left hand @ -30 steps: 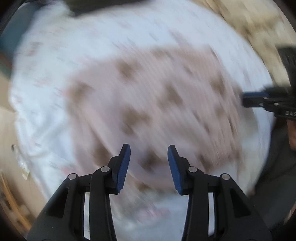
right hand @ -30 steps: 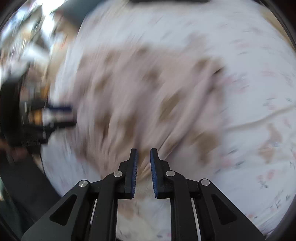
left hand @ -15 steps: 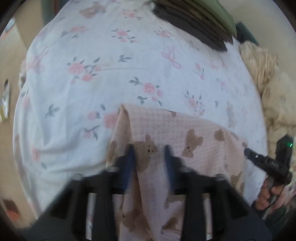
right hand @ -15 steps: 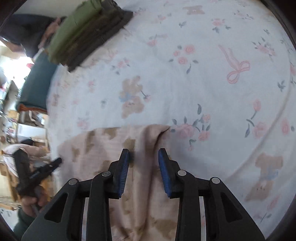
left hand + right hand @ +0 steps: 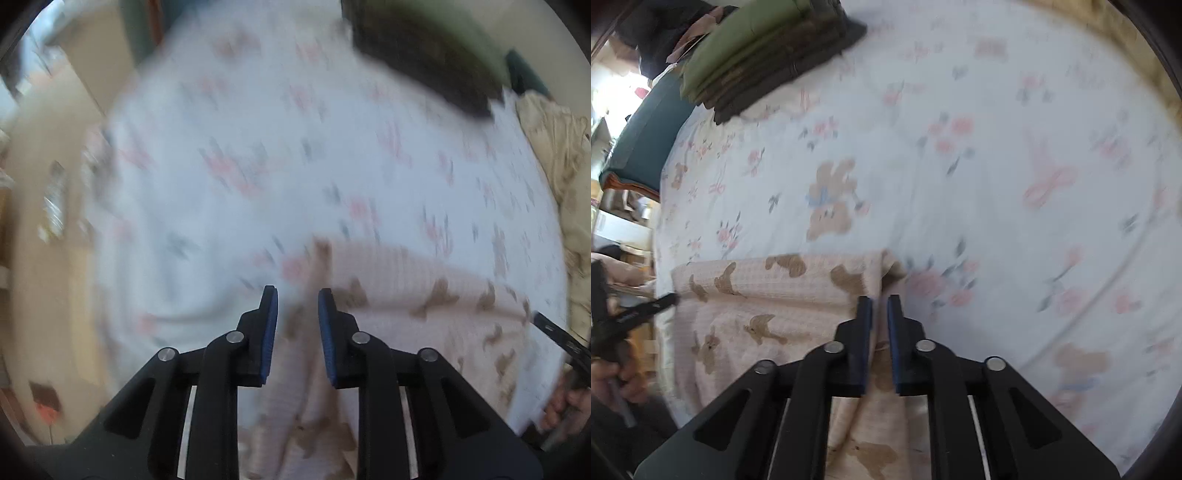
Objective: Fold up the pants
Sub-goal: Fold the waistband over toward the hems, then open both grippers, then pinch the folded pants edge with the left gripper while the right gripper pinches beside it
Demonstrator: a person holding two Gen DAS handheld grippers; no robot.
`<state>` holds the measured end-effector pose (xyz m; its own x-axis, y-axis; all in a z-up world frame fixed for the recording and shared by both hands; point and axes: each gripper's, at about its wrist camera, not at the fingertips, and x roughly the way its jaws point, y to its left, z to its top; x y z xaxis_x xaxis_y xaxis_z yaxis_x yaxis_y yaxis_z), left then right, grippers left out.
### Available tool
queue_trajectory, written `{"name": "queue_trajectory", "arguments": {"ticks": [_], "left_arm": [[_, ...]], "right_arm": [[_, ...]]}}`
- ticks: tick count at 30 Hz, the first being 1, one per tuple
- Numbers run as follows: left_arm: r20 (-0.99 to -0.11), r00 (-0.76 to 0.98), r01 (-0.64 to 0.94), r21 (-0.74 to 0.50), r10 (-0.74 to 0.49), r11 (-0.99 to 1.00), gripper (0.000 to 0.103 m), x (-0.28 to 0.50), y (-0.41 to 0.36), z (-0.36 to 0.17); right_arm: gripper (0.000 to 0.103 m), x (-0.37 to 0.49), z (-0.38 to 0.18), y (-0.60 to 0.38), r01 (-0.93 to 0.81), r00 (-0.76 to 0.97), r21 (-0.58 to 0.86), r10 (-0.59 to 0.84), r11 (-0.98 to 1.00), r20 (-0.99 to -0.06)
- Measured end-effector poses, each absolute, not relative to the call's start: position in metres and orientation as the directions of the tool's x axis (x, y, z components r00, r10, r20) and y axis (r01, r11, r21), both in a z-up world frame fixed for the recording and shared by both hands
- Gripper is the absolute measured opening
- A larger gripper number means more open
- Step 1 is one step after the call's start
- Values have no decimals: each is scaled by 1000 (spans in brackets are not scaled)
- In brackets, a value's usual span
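Pink waffle-knit pants (image 5: 775, 306) with brown bear print lie on a bed, on a white sheet (image 5: 997, 155) printed with flowers, bows and bears; they fill the 6 to 9 o'clock part of the right wrist view, folded edge running across toward 9 o'clock. Right tool (image 5: 880, 332): jaws nearly together, narrow gap, sitting over the pants' corner at 6 o'clock; whether cloth is pinched, cannot tell. Left tool (image 5: 297, 332): jaws apart, over the pants' other corner; view heavily blurred. Each tool shows at the edge of the other's view, at opposite ends of the pants. Stack of folded clothes (image 5: 764, 55), green and dark brown, on the sheet at 11 o'clock. Beige blanket (image 5: 554, 147) at 2 o'clock in the left view.
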<state>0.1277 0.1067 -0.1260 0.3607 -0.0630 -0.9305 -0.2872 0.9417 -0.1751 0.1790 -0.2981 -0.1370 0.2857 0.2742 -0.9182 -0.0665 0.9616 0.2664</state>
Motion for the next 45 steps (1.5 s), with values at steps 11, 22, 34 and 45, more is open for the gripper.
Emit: {"name": "queue_trajectory", "arguments": {"ticks": [11, 22, 34, 45], "left_arm": [[-914, 113, 216, -361, -390, 907, 14, 75, -27, -161], [-943, 15, 180, -324, -332, 929, 3, 40, 14, -163], [-974, 70, 75, -209, -214, 975, 22, 66, 66, -140], [-945, 222, -77, -262, -240, 962, 67, 178, 119, -146]], "right_arm": [[13, 108, -178, -181, -384, -156, 463, 438, 799, -885], [9, 73, -168, -210, -422, -167, 353, 311, 835, -936], [9, 94, -147, -235, -360, -69, 337, 336, 870, -939], [67, 205, -154, -308, -144, 159, 453, 473, 880, -867]]}}
